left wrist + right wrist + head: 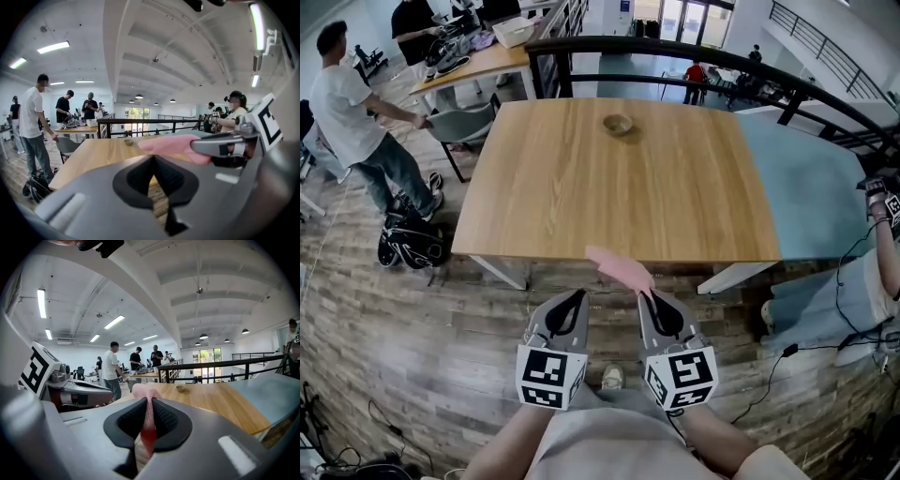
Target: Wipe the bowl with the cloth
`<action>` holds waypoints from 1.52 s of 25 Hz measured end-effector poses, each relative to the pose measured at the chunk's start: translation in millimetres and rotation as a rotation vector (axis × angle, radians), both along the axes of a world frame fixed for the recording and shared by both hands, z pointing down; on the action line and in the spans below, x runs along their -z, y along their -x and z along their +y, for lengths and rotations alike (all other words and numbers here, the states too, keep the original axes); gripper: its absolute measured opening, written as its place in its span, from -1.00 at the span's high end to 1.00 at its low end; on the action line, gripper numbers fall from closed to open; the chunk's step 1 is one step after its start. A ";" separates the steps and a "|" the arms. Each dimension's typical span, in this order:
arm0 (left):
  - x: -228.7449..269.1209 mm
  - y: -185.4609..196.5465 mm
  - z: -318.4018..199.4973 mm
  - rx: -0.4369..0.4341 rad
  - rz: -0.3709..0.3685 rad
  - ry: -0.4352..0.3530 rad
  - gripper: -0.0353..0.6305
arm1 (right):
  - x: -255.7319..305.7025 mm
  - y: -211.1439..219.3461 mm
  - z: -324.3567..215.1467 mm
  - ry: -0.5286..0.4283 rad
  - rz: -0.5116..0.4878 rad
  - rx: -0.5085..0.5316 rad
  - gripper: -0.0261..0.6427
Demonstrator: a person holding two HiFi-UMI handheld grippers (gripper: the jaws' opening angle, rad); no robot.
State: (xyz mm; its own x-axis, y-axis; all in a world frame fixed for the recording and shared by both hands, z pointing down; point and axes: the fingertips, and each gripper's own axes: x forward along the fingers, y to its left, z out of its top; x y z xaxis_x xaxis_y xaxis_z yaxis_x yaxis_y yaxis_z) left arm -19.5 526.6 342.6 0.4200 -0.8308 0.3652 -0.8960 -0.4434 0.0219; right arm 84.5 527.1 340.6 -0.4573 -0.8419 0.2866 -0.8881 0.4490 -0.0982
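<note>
Pink cloth (617,266), soft and limp (likely to bunch), is clamped by one edge in the right hand-held gripper (645,294). The left hand-held gripper (579,294) is closed and empty. The small bowl (618,125), probably light, sits far across the wooden surface (572,197).

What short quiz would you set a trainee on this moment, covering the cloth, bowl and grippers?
1. True or false: the cloth lies inside the bowl.
2. Which gripper grips the cloth? A) left B) right C) neither
3. Fill in: the bowl stands on the ___, near its far edge.

Key:
1. False. The cloth is held in a gripper, well apart from the bowl.
2. B. The right gripper is shut on it.
3. table
</note>
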 end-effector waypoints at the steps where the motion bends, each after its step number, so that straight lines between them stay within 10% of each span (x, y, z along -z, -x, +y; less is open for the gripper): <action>1: 0.7 -4.0 -1.9 0.001 0.011 0.004 0.89 | -0.6 -3.7 -3.1 -0.002 -0.002 0.002 0.86; 21: -9.3 -41.5 -83.9 -0.042 -0.002 -0.029 0.89 | -3.6 -41.9 -90.4 -0.083 -0.003 -0.057 0.86; 38: -14.4 -0.8 -287.9 -0.094 0.039 0.035 0.89 | -11.3 -1.0 -281.7 -0.038 0.013 -0.124 0.86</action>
State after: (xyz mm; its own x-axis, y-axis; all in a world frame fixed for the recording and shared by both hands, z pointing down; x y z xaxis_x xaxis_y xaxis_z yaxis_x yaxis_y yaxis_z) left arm -18.7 238.7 356.9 0.5096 -0.7743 0.3751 -0.8489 -0.5236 0.0725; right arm 85.5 245.3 351.9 -0.3452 -0.9023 0.2583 -0.9382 0.3387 -0.0709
